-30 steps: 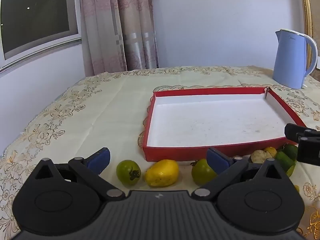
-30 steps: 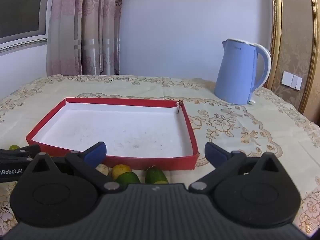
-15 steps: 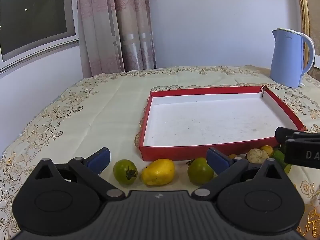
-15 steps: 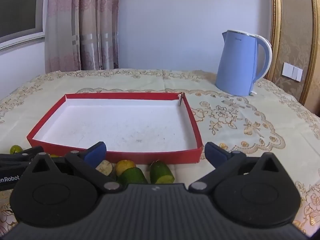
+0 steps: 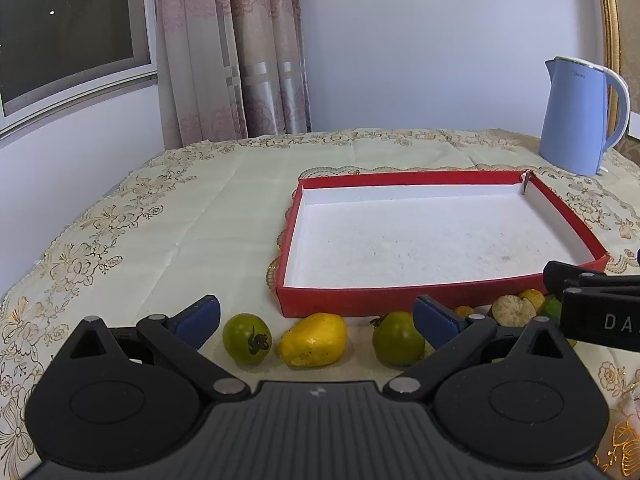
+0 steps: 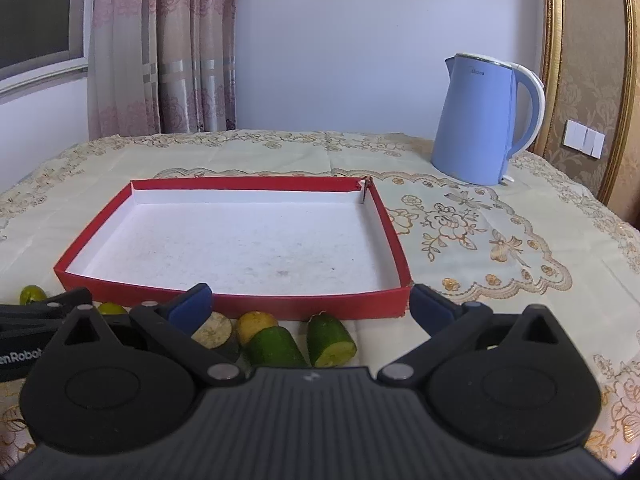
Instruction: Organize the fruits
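A shallow red tray [image 5: 400, 298] with a white floor lies on the table, nothing inside it; in the right wrist view the red tray [image 6: 280, 306] is straight ahead. Along its near wall lie a green tomato [image 5: 247, 338], a yellow mango-like fruit [image 5: 313, 339] and a second green tomato [image 5: 398, 338]. My left gripper [image 5: 316, 318] is open just above these, holding nothing. Further right sit cut green pieces [image 6: 330, 340], a yellow citrus [image 6: 256, 325] and a pale cut fruit [image 6: 212, 330]. My right gripper [image 6: 308, 304] hovers open over them.
A light blue electric kettle [image 6: 476, 120] stands at the back right of the table. A floral tablecloth [image 5: 160, 232] covers the table, with bare cloth left of the tray. Curtains [image 5: 232, 52] and a window are behind. The right gripper's arm [image 5: 592, 308] crosses the left view.
Both grippers have drawn back and risen slightly, so the tray and the fruits sit further ahead in each view. Both stay open. No fruit has moved.
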The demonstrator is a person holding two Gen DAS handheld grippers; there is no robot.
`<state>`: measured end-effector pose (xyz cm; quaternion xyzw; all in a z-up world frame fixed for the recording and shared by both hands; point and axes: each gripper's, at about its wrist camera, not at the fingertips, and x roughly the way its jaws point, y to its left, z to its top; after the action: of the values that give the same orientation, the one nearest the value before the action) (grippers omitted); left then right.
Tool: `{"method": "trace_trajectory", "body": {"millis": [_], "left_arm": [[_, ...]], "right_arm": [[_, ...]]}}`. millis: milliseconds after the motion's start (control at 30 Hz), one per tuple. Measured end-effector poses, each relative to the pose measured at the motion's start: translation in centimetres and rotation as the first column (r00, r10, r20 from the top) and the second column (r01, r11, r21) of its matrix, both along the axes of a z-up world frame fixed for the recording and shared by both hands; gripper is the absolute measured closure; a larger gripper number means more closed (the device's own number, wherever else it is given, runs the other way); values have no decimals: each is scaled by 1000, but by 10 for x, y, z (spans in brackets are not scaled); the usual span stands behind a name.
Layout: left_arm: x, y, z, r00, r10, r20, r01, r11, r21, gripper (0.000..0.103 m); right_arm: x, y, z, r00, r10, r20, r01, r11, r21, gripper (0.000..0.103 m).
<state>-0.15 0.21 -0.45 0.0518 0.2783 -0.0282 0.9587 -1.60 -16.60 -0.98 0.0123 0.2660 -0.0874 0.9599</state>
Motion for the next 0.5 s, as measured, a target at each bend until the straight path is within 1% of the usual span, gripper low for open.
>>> {"method": "trace_trajectory", "body": {"millis": [133,233,500], "left_arm": [[-1,1,-1,1000,-6,-11,6,1000,-13,0],[-2,0,-2,1000,-9,-7,9,1000,-9,0],[-3,-3,-2,1000,-9,-12,9,1000,-11,0]], "right_arm": [[-2,1,1,1000,0,4,0,1000,-8,0],[-1,2,1,1000,-6,-3,5,1000,-16,0],[0,0,-4,1000,-4,-16,4,1000,6,0]]}}
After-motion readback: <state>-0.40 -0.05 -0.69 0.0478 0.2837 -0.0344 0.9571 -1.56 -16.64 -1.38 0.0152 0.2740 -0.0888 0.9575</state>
